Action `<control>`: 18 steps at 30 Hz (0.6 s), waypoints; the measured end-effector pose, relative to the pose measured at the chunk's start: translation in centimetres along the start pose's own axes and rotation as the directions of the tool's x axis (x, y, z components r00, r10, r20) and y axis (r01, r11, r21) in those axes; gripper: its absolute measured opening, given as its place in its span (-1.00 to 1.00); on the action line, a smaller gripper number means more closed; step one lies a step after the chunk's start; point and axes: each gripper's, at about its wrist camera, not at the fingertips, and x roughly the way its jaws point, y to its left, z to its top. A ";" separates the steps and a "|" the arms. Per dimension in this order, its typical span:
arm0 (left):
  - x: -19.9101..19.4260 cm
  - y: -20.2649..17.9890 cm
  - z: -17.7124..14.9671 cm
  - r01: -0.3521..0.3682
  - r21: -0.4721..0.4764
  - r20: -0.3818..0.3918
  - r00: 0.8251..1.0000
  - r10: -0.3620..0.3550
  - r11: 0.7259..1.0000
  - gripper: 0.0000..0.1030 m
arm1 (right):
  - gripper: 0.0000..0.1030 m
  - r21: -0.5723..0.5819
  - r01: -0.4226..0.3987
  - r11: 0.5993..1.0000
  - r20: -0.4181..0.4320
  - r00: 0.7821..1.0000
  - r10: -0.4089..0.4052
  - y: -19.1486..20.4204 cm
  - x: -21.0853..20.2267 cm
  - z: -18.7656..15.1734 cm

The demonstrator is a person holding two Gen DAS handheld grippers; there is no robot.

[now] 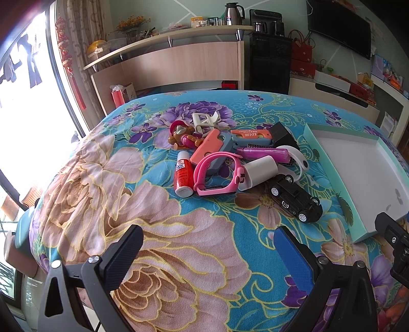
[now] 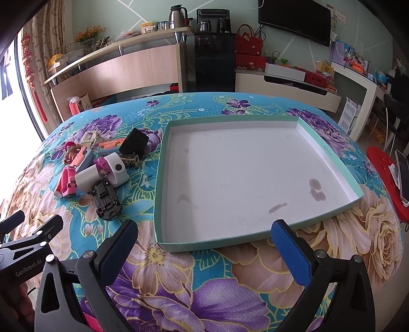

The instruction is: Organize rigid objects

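Both grippers, left gripper [image 1: 208,246] and right gripper [image 2: 204,238], low over floral blanket [image 1: 179,255], jaws spread wide, nothing between them. Heaped together left of empty mint-edged box lid [image 2: 329,150]: pink watch [image 1: 217,176], red glue bottle [image 1: 182,176], black toy car [image 1: 296,201], white cylinder [image 1: 260,172], toy figure [image 1: 182,136].

We are in a lived-in home room: a flowered cloth [image 2: 204,293] covers the table, a wall-mounted television [image 2: 294,19] hangs over a low cabinet [image 2: 286,84] stacked with red gift boxes [image 2: 249,60], and a curved shelf [image 1: 166,35] carries a thermos [image 1: 232,14] and dried flowers [image 1: 131,24].
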 end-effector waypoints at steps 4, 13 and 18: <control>0.0 -0.1 0.0 0.003 0.004 -0.002 1.000 -0.003 1.000 1.00 | 1.00 0.000 -0.001 1.000 -0.001 1.000 0.001 0.0 0.0 0.0; 0.2 0.0 0.0 0.021 0.003 -0.009 1.000 -0.021 1.000 1.00 | 1.00 0.007 0.004 1.000 -0.003 1.000 -0.004 -0.2 0.1 0.0; 0.3 1.4 1.0 0.032 -0.036 -0.015 0.999 -0.033 0.999 1.00 | 1.00 -0.005 -0.020 1.000 0.020 1.000 0.020 -0.1 -0.7 0.4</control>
